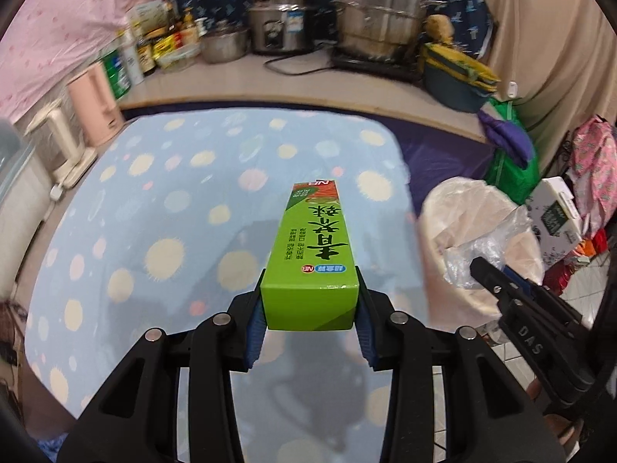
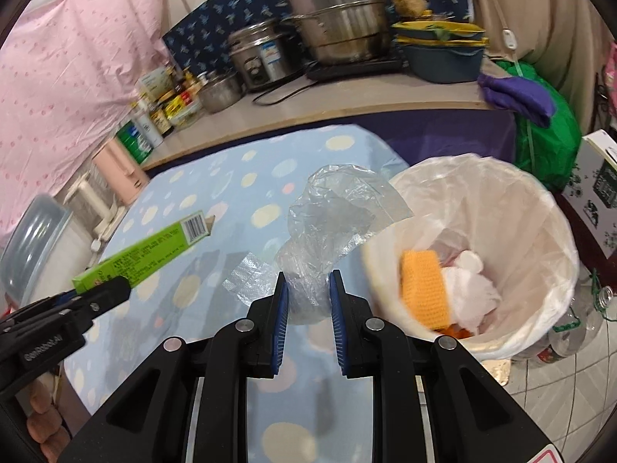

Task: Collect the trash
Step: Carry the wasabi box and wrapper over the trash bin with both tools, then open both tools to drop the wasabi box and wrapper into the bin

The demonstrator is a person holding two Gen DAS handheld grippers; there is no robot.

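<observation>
My left gripper (image 1: 310, 308) is shut on a long green carton (image 1: 314, 254) and holds it above the blue dotted tablecloth (image 1: 154, 231). The carton also shows in the right wrist view (image 2: 146, 254), with the left gripper (image 2: 96, 297) at its end. My right gripper (image 2: 307, 301) is shut on a clear crumpled plastic bag (image 2: 331, 216), held above the table edge beside the trash bin (image 2: 540, 200). The bin has a white liner and holds an orange sponge (image 2: 424, 289) and white tissue (image 2: 470, 289). In the left wrist view the right gripper (image 1: 482, 270) holds the bag (image 1: 486, 247) over the bin (image 1: 455, 208).
A counter (image 1: 270, 81) behind the table carries steel pots (image 1: 381, 7), a rice cooker (image 1: 277, 19), bottles and a blue basin (image 2: 443, 58). A pink kettle (image 1: 96, 104) stands at the left. A green bag (image 2: 547, 135) and a white box (image 1: 555, 208) stand beyond the bin.
</observation>
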